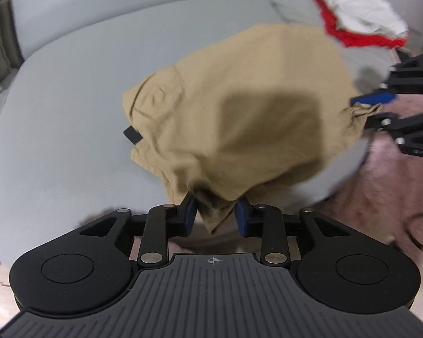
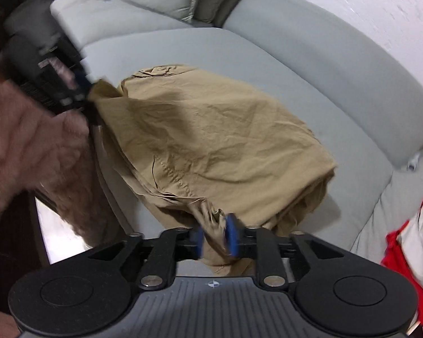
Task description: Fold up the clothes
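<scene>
A crumpled tan cotton garment [image 1: 239, 107] lies folded over on the seat of a pale grey sofa [image 1: 70, 84], spread ahead of both claws. The left claw [image 1: 215, 215] stands partly open, a hanging corner of the cloth loose between its blue pads. The right claw [image 2: 214, 238], likewise parted, has a bunched edge of the same garment between its pads, though blur hides whether they press it. Beyond the left claw, to its right, sits a white and red pile of clothes [image 1: 355, 14]. A pink fluffy rug [image 2: 28, 146] lies beside the sofa.
</scene>
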Available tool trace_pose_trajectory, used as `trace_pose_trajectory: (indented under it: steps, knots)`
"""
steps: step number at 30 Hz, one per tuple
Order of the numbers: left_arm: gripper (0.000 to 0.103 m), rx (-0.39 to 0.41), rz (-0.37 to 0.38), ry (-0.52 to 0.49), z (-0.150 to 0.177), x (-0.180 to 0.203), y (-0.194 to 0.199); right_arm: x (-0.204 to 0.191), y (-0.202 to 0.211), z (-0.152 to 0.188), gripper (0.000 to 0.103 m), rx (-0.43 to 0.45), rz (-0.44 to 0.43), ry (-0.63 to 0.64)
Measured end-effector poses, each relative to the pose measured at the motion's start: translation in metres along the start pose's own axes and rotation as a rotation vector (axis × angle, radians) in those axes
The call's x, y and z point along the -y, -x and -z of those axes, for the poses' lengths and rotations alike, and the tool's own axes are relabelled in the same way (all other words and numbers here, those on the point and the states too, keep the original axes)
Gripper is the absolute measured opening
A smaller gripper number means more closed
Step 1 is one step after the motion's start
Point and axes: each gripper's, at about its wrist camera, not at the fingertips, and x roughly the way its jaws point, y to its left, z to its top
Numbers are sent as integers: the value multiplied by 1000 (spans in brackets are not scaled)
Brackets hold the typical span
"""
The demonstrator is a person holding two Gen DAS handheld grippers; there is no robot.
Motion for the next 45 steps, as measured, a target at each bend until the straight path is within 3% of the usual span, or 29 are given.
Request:
trace_pose_trajectory:
  steps: [4,6,7,9,11,13,18,21,25,29,33,35,37,40,43,45]
  knots:
    - [33,202,268,234,-1,-27,31,19,15,8,29,32,-31,-95]
    - [33,277,322,314,-8,-31,33,19,9,12,26,19,-29,-126]
    - [33,310,308,338,-19,-28,27,18,4,13,23,5,-20,-139]
    - [33,292,237,327,-33,-20,10,15,0,12,23,-4,-11,-159]
    - [25,181,98,269,-45,-8,-31,11,1,14,23,-2,-8,-178]
    - [15,76,29,217,-44,-1,-67,9,10,18,23,6,-2,-204]
    - [15,65,21,185,-35,3,-80,5,29,9,25,34,27,-265]
    - [16,64,41,206,-30,1,-82,9,32,-21,25,111,47,-314]
    - [16,67,32,195,-24,-1,-92,17,12,-56,22,141,57,-396]
    - [17,67,26,183,-24,-7,-96,27,-34,-68,20,67,56,-512]
    - [18,60,26,181,-24,-7,-94,20,-80,-29,14,-147,57,-543]
    - [20,79,29,176,-23,-2,-82,17,-73,-19,13,-115,57,-549]
    - [35,110,42,174,-22,2,-68,17,-68,-14,13,-116,49,-562]
    - [39,194,50,162,-34,5,-50,13,-68,-13,13,-119,55,-537]
    - [43,241,-28,187,-52,1,-49,9,-71,-17,13,-135,73,-510]
    - [40,202,-74,188,-59,-2,-64,8,-70,-17,13,-136,73,-508]
